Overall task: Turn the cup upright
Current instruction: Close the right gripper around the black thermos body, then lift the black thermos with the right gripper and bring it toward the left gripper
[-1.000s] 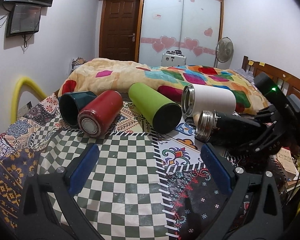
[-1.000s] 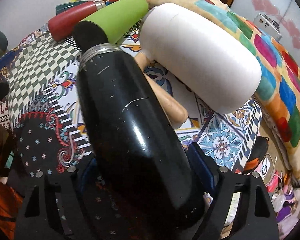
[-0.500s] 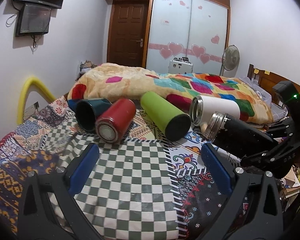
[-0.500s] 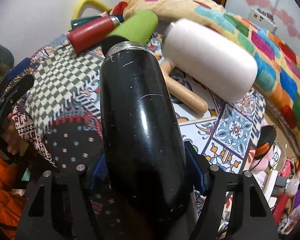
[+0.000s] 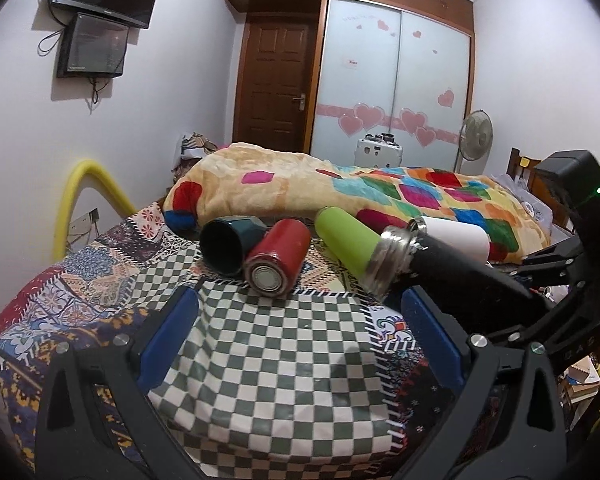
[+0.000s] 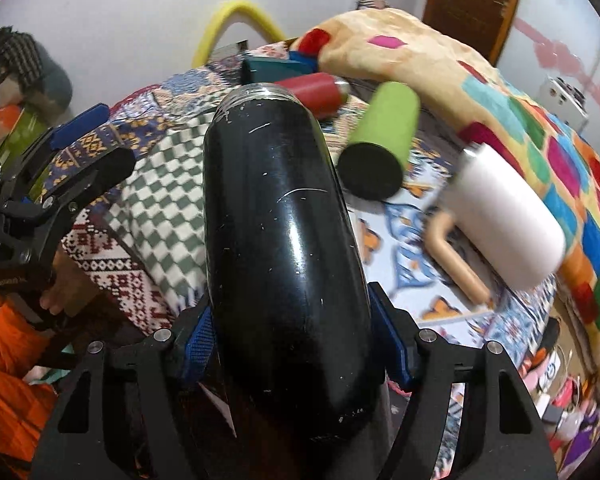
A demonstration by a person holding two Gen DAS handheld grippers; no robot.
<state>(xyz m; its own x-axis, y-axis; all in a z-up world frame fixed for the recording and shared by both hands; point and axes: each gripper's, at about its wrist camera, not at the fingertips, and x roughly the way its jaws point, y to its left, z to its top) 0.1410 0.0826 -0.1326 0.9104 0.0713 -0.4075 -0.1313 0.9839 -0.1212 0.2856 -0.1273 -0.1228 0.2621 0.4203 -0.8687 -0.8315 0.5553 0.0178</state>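
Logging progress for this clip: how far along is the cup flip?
Done: the right gripper has its jaws shut on the black flask and holds it clear of the quilt.
In hand: tipping it; it is slanted, not upright.
Left: stand it up. The left gripper is open.

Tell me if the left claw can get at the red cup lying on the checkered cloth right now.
Probably yes. The left claw is open and empty, and the red cup lies straight ahead across bare checkered cloth. The teal cup touching its side may crowd one finger, and the black bottle hangs off to the right.
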